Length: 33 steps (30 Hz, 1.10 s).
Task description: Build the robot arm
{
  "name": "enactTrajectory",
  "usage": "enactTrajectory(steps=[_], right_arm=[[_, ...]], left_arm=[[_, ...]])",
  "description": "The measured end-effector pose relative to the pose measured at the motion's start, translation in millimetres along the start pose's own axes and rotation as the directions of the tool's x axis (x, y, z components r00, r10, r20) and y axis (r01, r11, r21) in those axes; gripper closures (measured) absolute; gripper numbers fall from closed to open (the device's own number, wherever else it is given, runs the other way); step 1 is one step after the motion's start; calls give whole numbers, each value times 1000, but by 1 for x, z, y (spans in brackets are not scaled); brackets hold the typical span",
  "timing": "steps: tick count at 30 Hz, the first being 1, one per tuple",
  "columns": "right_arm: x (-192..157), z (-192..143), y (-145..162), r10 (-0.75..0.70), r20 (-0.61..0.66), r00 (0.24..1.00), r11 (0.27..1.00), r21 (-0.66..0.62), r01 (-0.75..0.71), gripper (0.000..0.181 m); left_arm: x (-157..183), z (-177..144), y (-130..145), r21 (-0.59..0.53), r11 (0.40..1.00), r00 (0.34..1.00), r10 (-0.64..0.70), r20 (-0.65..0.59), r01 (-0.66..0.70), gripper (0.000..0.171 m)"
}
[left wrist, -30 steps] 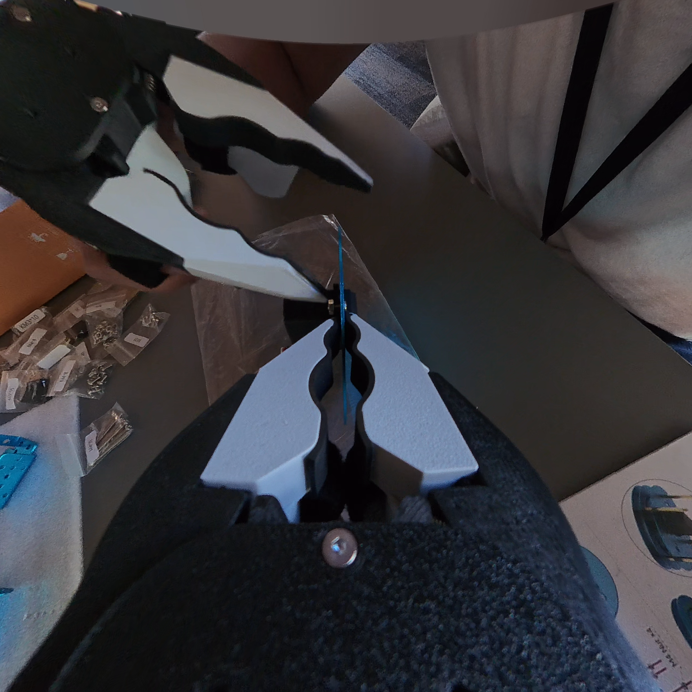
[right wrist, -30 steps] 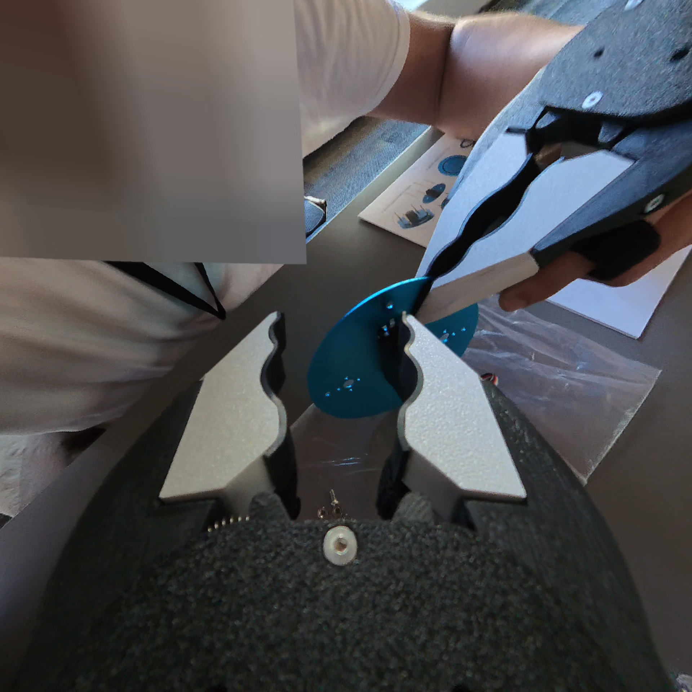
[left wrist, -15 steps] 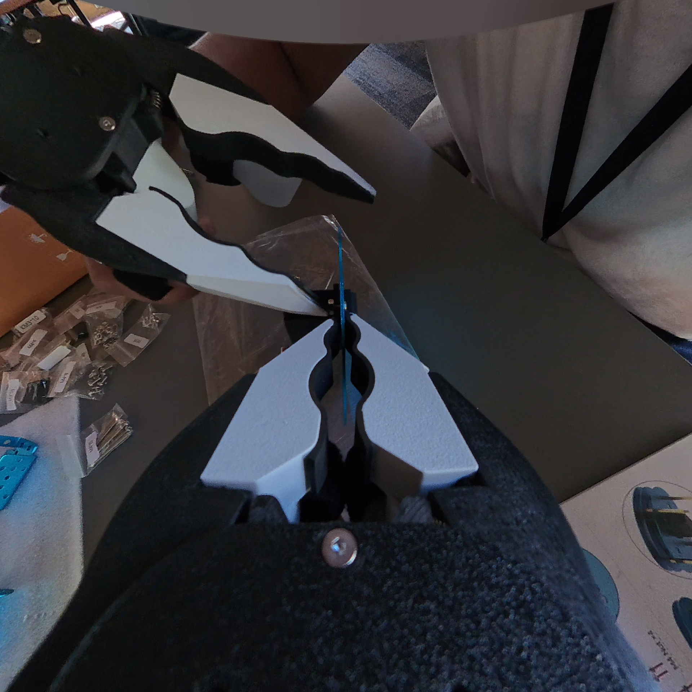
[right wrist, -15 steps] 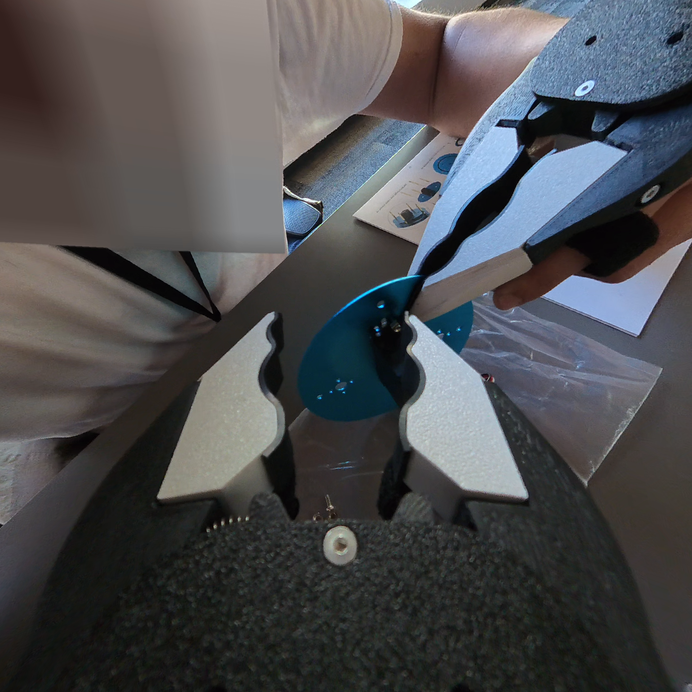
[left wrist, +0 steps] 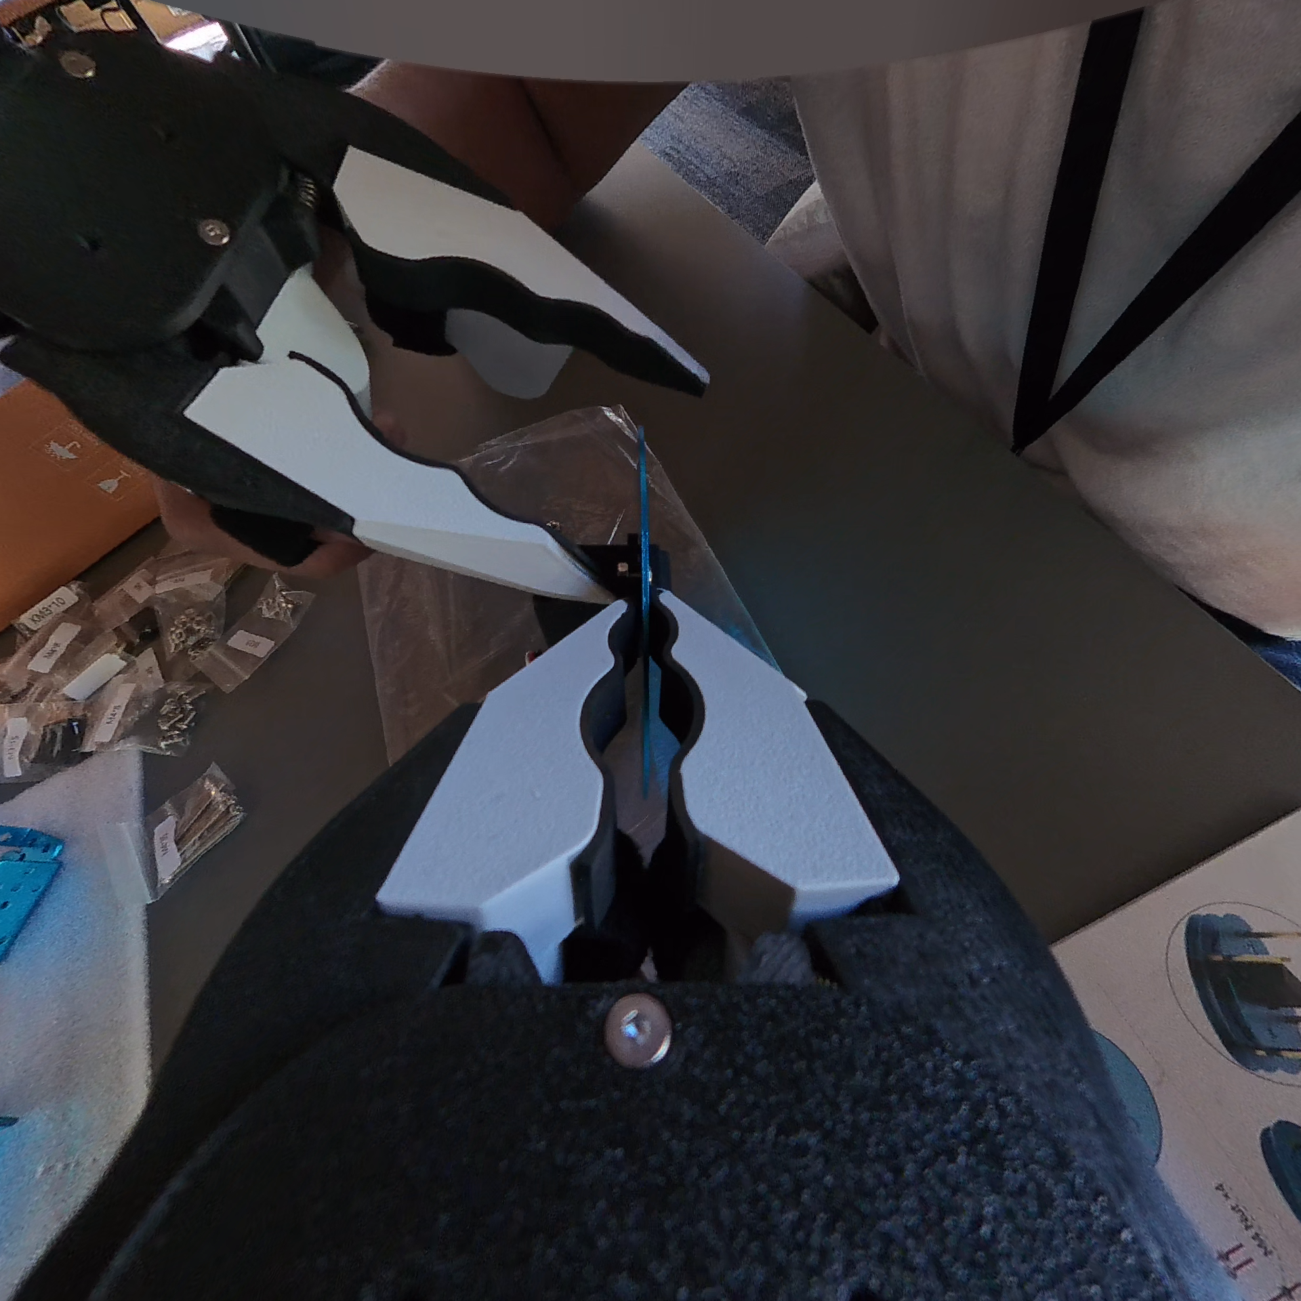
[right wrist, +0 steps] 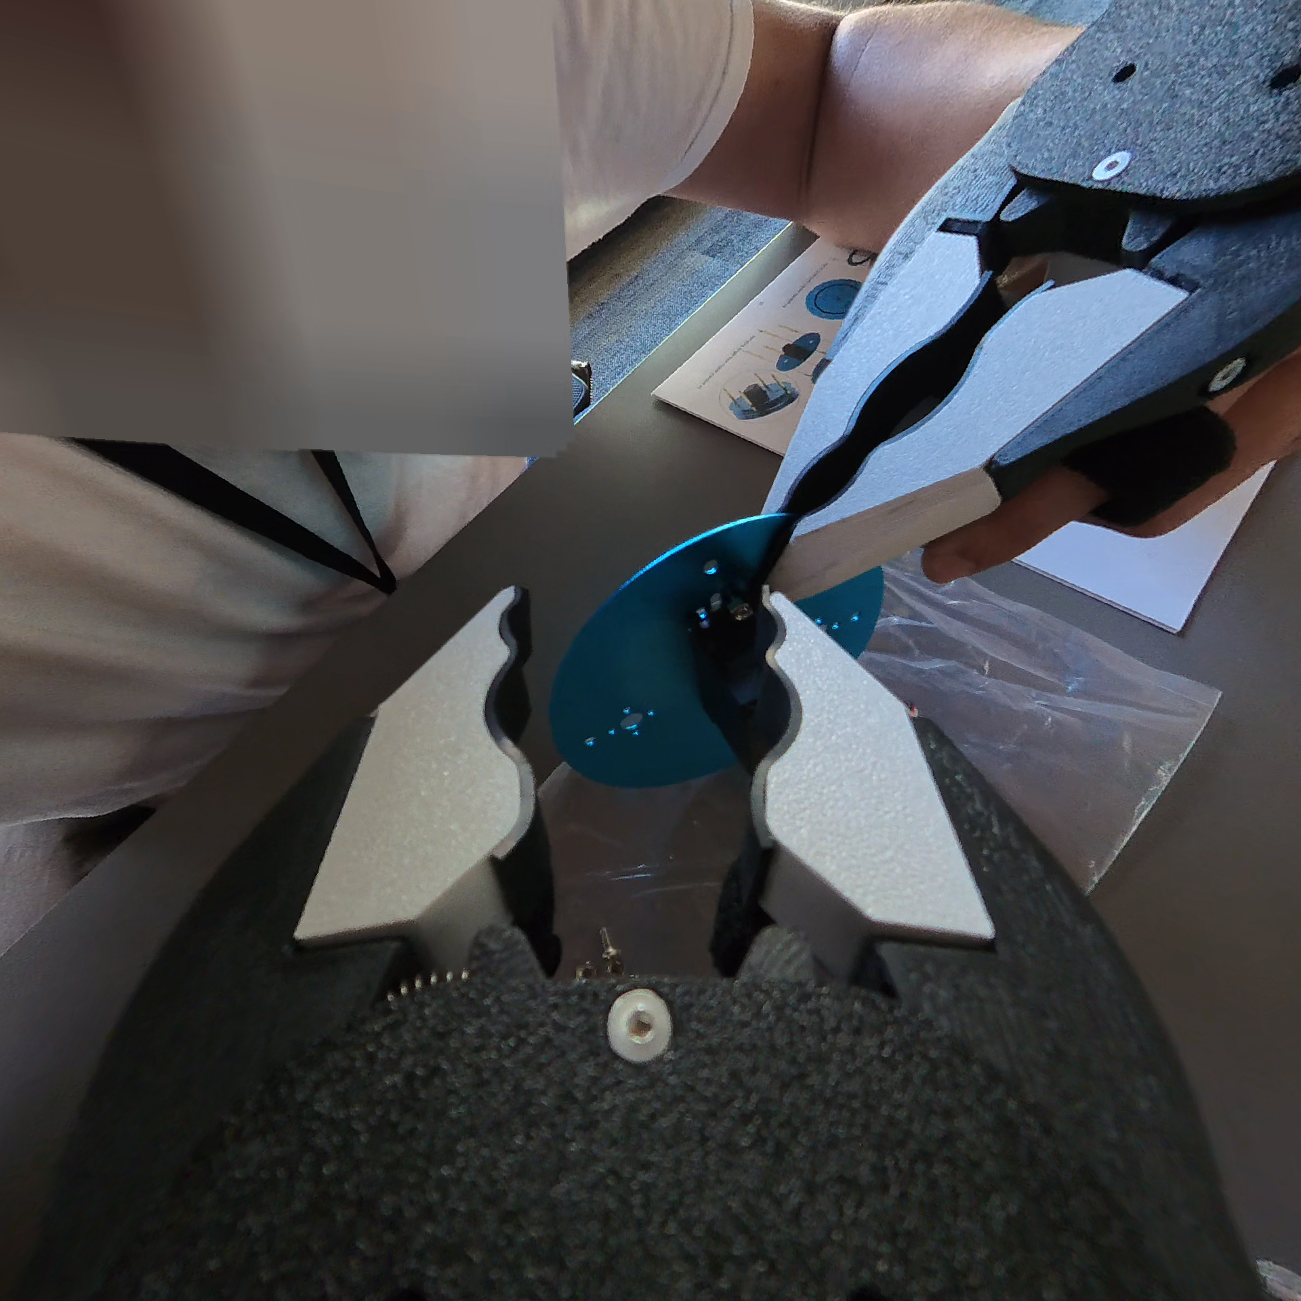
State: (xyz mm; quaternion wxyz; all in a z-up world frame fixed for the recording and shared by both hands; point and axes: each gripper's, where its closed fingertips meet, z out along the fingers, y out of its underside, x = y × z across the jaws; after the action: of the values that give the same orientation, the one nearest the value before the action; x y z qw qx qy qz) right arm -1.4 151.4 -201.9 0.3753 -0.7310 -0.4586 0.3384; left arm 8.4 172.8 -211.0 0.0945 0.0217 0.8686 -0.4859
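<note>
Dark bench (left wrist: 950,669) below: left claw (left wrist: 644,612) clamps blue disc (right wrist: 633,690) edge-on; right claw (right wrist: 644,619) gapes apart, at the disc's 3 o'clock.

both wrist cams close, facing, share blue disc (right wrist: 655,676) (edge-on left)

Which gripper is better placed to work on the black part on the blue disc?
Right. The right gripper is open, one finger right at the black part, while the left gripper is shut on the blue disc, holding it up.

Blue disc (right wrist: 655,690) blocking right gripper (right wrist: 644,612) gap, plastic bag (right wrist: 1014,711) below, table (left wrist: 950,633) bare rightward
</note>
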Motion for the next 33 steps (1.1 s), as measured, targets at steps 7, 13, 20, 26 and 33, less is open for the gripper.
enactTrajectory(steps=[7,13,20,26,33], right_arm=[[2,-11,-1,-118,-100,988,987,-124,105,134],[8,-42,-6,-207,-234,950,960,-236,151,160],[32,-20,5,-245,-270,931,958,-213,190,152],[39,-11,6,-187,-253,949,980,-119,161,130],[41,-15,0,-48,-156,987,996,67,59,129]], left_arm=[[-2,0,0,6,1000,1000,-8,4,8,170],[-2,1,-1,30,999,1000,-23,-5,24,170],[0,2,-2,33,999,1000,-20,-11,20,170],[1,1,-1,33,999,1000,-14,-18,15,170],[3,2,-2,40,999,1000,-1,-24,2,170]])
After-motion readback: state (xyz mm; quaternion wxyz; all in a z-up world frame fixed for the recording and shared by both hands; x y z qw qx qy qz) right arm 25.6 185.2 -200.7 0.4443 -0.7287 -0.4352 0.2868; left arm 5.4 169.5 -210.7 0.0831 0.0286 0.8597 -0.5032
